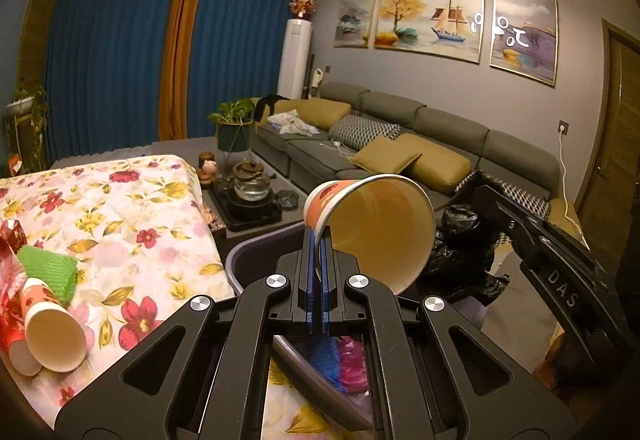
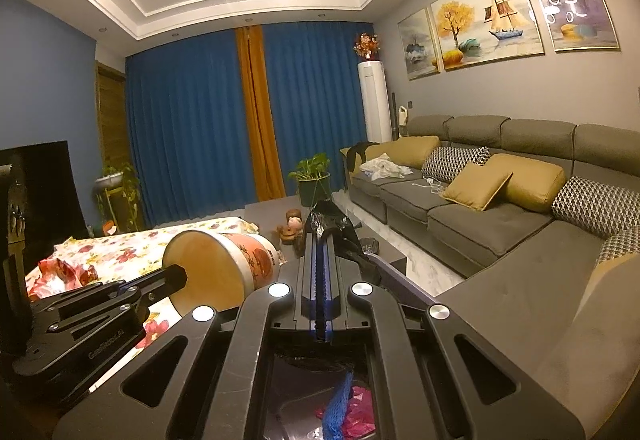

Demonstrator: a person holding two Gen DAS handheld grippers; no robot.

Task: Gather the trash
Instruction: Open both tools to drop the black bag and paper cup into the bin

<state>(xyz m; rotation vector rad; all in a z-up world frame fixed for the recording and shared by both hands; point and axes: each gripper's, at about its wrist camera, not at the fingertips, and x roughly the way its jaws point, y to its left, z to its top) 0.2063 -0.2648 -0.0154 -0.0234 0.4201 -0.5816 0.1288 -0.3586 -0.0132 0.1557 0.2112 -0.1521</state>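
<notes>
From the left wrist we see our left gripper (image 1: 319,240) clenched on the rim of a paper cup (image 1: 372,224), which lies on its side above the bin (image 1: 256,260), mouth toward us, its long axis running away leftward; more cups (image 1: 52,328) lie left of the bin on the flowered cloth (image 1: 132,207). From the right wrist, our right gripper (image 2: 320,236) pinches the black bag (image 2: 336,224) at the bin's edge, cup (image 2: 224,268) left of it.
</notes>
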